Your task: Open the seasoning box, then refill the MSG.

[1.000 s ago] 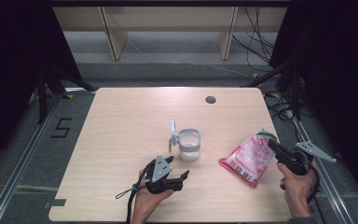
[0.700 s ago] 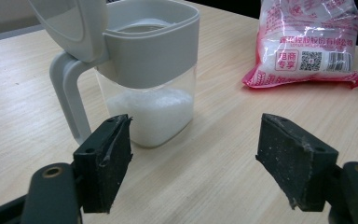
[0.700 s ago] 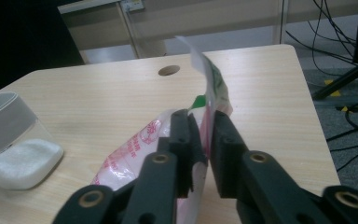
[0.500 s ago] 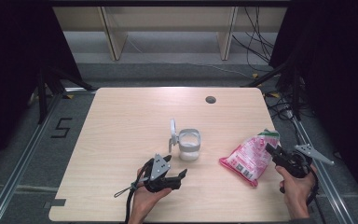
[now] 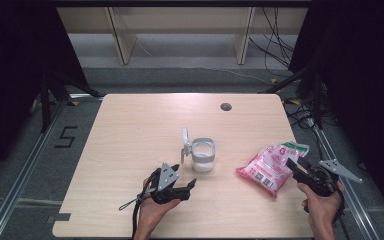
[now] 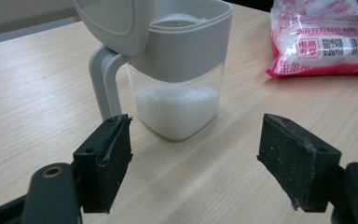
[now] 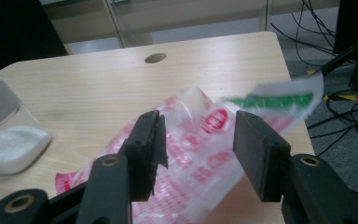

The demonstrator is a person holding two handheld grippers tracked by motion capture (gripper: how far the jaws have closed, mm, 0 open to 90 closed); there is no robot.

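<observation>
The right gripper [image 5: 296,165], low at the right of the high view, has just been opening its jaws. In the right gripper view they stand apart, with the upper end of the pink-and-white plastic bag [image 5: 271,167] between them and a gap on each side, the pads not pressing on it. The bag lies on the table [image 5: 130,130] at the lower right of the high view, its green-and-white top edge toward the table's right edge.

The left gripper [image 5: 187,186], at the lower centre of the high view, rests spread and holds nothing. In the left gripper view its jaws frame the clear canister [image 6: 177,88], which stands just beyond them. The canister has a grey collar and handle, its grey lid [image 6: 114,21] is flipped up, and white granules fill its bottom. It stands near the table's centre, well apart from the bag.
</observation>
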